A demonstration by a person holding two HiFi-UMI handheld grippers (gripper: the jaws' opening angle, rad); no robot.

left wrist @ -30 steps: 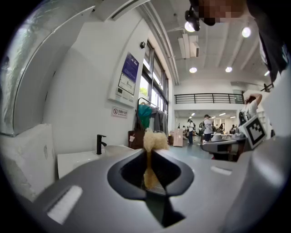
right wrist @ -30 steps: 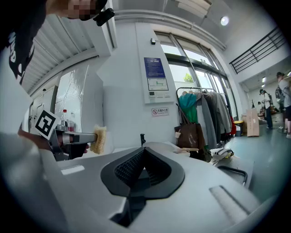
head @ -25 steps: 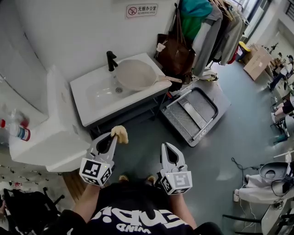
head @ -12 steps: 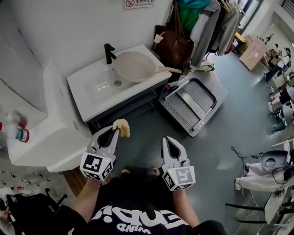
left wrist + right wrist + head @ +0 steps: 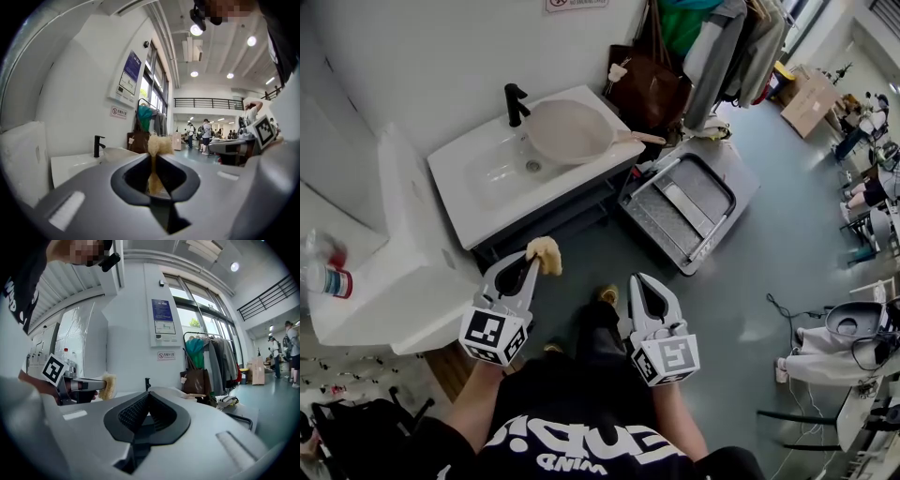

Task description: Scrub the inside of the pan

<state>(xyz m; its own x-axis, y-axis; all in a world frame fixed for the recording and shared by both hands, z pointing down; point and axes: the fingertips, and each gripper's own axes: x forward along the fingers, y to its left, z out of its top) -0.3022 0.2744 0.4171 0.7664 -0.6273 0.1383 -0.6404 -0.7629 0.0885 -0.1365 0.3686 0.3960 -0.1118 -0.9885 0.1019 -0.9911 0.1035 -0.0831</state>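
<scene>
A white wall sign (image 5: pixel 577 4) above the counter (image 5: pixel 461 214) carried a red prohibition circle and a line of characters too small to read. In the right gripper view a blue-headed notice (image 5: pixel 162 322) hung above that sign, its print equally illegible. The person's dark shirt (image 5: pixel 581 448) bore large white letters, upside down in the head view, with the lower line reading "WIND". Each gripper wore one cube of black-and-white square markers.

One cream pan (image 5: pixel 574 129) sat on the counter's rear right part, overlapping the basin's right edge. Its wooden handle (image 5: pixel 647 139) reached past the counter's right edge toward a brown bag (image 5: pixel 642 89). One black faucet (image 5: pixel 515 101) stood at the rear edge, just left of the pan.

The left gripper (image 5: pixel 529 267) was clamped on one tan sponge (image 5: pixel 546 254), which stuck out beyond its tips (well short of the counter's front edge). The right gripper (image 5: pixel 639 279) was fully closed with nothing between its jaws.

Open grey floor (image 5: pixel 769 244) lay between the person and the counter. One metal tray (image 5: pixel 689 211) lay on the floor near the counter's right front corner. One bottle (image 5: pixel 323 279) with a red band stood at the far left, its label blurred.
</scene>
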